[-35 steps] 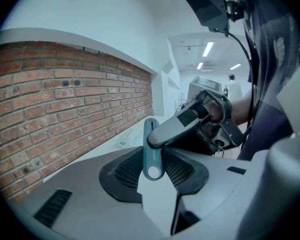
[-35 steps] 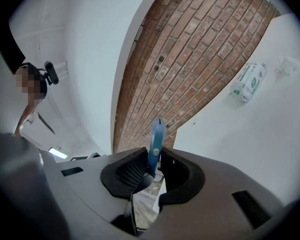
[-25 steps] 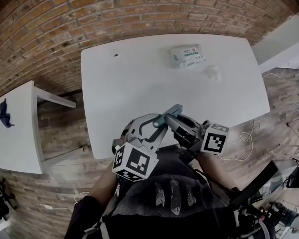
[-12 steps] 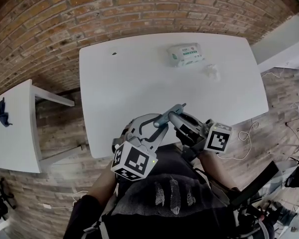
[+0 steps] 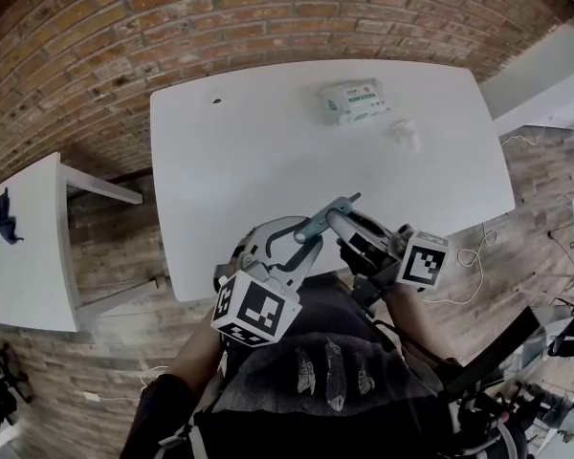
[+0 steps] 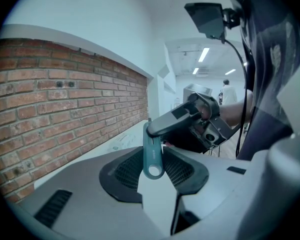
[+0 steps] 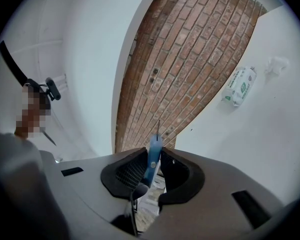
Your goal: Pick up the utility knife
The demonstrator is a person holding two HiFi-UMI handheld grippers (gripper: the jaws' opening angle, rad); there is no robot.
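Both grippers are clamped on the utility knife (image 5: pixel 325 219) above the table's (image 5: pixel 230 161) near edge: left gripper (image 5: pixel 298 247) on the tail, right gripper (image 5: pixel 348 228) towards the blade. I judge it light, stiff and slick, so hold mid-handle, clear of the tip. Far right, a wipes pack (image 5: pixel 356 101) and a crumpled tissue (image 5: pixel 405 137) obstruct nothing.

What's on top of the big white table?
A wet wipes pack and a crumpled tissue lie far back on the table. The left gripper and right gripper, holding the utility knife, cover part of its near edge.
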